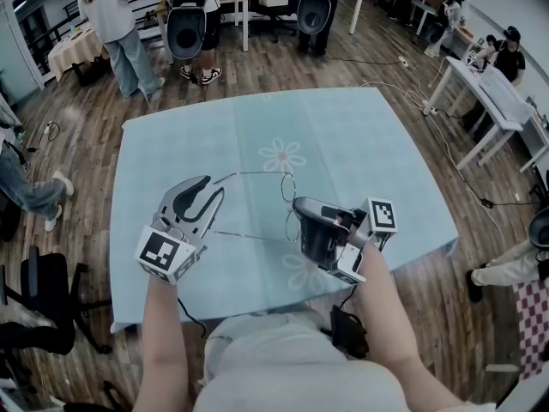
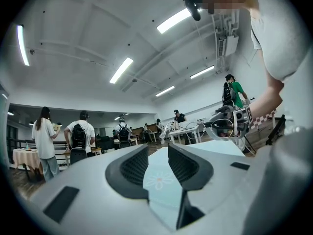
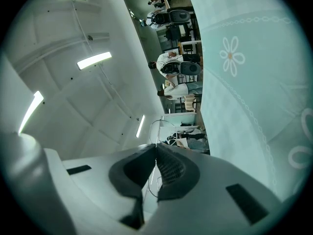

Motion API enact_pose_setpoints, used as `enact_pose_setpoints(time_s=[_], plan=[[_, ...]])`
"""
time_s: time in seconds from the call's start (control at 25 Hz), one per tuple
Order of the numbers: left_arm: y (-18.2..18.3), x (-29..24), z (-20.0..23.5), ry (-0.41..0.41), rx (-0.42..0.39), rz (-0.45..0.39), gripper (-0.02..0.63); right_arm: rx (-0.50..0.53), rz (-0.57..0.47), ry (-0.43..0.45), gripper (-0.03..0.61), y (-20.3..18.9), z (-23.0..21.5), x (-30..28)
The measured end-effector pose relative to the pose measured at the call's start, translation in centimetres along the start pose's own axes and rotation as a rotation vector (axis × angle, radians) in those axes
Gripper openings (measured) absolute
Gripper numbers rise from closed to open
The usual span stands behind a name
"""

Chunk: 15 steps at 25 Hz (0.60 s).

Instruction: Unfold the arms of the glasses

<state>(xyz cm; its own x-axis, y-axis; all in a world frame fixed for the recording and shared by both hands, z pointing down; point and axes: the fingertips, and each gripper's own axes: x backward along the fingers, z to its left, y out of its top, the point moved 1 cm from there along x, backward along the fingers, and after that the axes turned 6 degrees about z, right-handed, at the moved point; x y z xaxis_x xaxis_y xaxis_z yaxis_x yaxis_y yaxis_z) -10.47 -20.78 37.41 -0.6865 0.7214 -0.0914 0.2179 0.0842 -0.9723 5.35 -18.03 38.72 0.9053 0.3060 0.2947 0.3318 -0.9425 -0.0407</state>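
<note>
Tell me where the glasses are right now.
In the head view the glasses hang mid-frame over the blue tablecloth, held in the jaws of the right gripper, their arms reaching left toward the open left gripper.

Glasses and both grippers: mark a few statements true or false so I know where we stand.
The right gripper is clamped on the glasses. True.
The left gripper grips an arm of the glasses. False: its jaws stand apart with nothing between them.
The glasses lie flat on the tablecloth. False: the right gripper holds them above it.
The tablecloth shows a flower. True.
</note>
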Motion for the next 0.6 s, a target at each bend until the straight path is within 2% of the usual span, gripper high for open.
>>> enact_pose_setpoints(time_s=[0.4, 0.6], plan=[[0.43, 0.62, -0.04, 0.03, -0.004, -0.002, 0.123, 0.006, -0.036, -0.012, 0.012, 0.46, -0.08, 0.77], [0.22, 0.88, 0.63, 0.075, 0.05, -0.005, 0.114, 0.032, -0.058, -0.047, 0.012, 0.88, -0.23, 0.99]])
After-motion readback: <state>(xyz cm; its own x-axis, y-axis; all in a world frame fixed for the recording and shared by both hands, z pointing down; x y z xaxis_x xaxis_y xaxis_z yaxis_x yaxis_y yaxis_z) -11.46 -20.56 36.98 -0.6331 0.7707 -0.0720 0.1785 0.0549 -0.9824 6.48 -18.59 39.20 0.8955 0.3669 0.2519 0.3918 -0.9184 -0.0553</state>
